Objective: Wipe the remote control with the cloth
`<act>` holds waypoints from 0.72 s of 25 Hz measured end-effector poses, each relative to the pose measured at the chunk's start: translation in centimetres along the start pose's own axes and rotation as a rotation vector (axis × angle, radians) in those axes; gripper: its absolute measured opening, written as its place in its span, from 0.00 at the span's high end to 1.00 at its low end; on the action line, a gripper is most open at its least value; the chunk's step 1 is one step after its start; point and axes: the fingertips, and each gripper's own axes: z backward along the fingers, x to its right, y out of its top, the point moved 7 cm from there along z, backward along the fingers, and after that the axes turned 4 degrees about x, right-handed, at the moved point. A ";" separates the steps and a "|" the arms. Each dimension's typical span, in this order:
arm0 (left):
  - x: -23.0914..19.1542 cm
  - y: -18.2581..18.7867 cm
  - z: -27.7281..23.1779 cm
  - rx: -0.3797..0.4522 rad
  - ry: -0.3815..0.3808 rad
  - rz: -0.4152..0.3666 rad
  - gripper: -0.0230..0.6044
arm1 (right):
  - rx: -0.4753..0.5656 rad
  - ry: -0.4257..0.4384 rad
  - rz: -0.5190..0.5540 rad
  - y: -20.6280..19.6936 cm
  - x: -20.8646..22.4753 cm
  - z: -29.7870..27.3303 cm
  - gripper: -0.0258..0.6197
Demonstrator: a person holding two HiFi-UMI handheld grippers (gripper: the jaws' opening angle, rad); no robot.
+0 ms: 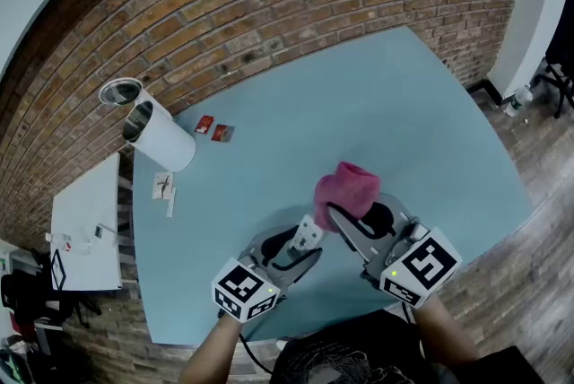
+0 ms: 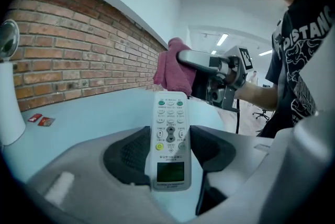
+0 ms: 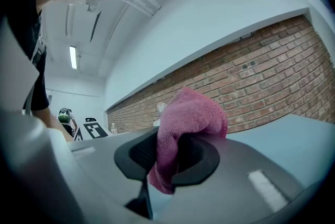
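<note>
Over table (image 1: 404, 104), left tool (image 2: 168, 150) grips remote (image 2: 170, 121), half-hidden from above, right tool (image 3: 170, 157) grips cloth (image 3: 191, 113)

The table (image 1: 421, 122) is bare across its middle, its far corner and its whole right side, so a gripper can pass freely there, right up to the brick wall (image 1: 269, 5). The clutter sits toward the left corner: a white cylinder (image 1: 161, 138) with a round disc (image 1: 119, 91) close by it, two red packets (image 1: 213, 129) near the wall-side edge, and white paper slips (image 1: 164, 187) by the left edge. At the middle of the near edge the left gripper (image 1: 300, 246), clamped on the remote (image 1: 308, 233), and the right gripper (image 1: 345, 216), clamped on the pink cloth (image 1: 348, 189), crowd together with little room between them.
</note>
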 end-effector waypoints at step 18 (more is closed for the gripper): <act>3.7 1.4 -0.2 -0.097 -0.146 -0.284 0.57 | 0.000 0.151 -0.136 0.1 1.5 0.3 0.86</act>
